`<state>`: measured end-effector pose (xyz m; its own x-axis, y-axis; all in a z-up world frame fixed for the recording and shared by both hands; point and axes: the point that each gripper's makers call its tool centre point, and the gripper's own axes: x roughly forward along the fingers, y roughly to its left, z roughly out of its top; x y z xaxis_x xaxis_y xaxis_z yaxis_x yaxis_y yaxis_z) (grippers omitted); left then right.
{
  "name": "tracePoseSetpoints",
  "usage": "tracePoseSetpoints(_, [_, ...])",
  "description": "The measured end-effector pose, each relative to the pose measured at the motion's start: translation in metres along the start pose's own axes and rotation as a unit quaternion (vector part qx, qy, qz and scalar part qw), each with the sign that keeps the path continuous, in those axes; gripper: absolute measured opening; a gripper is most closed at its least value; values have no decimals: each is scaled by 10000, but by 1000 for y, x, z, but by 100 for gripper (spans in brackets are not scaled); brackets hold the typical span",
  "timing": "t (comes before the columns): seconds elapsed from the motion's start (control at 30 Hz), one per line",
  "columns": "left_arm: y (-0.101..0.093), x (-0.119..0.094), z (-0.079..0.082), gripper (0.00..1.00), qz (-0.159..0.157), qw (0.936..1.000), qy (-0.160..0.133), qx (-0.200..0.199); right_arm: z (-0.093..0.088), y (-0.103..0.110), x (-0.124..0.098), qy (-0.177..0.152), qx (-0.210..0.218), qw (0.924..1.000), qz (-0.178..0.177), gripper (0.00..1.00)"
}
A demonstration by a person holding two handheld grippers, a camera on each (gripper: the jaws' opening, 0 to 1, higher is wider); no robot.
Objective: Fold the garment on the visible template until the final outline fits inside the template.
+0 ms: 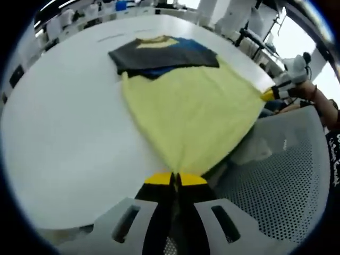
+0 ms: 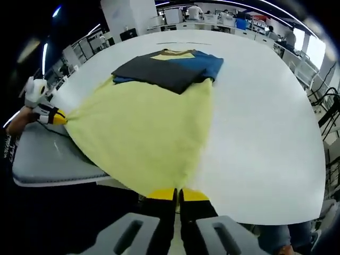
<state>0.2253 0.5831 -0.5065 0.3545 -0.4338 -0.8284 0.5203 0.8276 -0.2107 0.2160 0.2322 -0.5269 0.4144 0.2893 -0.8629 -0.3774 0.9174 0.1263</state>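
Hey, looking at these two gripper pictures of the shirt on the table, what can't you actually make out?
- The template: in both views the yellow garment and its dark sleeves may cover it.
- The hem corners: hidden between the left gripper's and right gripper's closed jaws.
- The grey chair: cut off by the left gripper view's edge.
- The background people: too small in the right gripper view.

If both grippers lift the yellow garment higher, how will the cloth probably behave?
The yellow garment will probably behave floppy: it fans out in soft creases from the left gripper and right gripper. It seems light. Its far end, under the dark folded garment, may drag that pile along.
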Motion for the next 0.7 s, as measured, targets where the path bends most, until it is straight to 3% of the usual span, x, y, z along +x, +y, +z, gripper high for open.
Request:
tracePoseSetpoints(0.23, [3, -11, 14, 0, -41, 9995, -173, -260, 25, -1, -14, -362, 53, 9993, -69, 0])
tracePoseSetpoints(0.7, [11, -36, 63, 0, 70, 9982, -592, -5, 83, -7, -42, -934, -233, 9949, -293, 0])
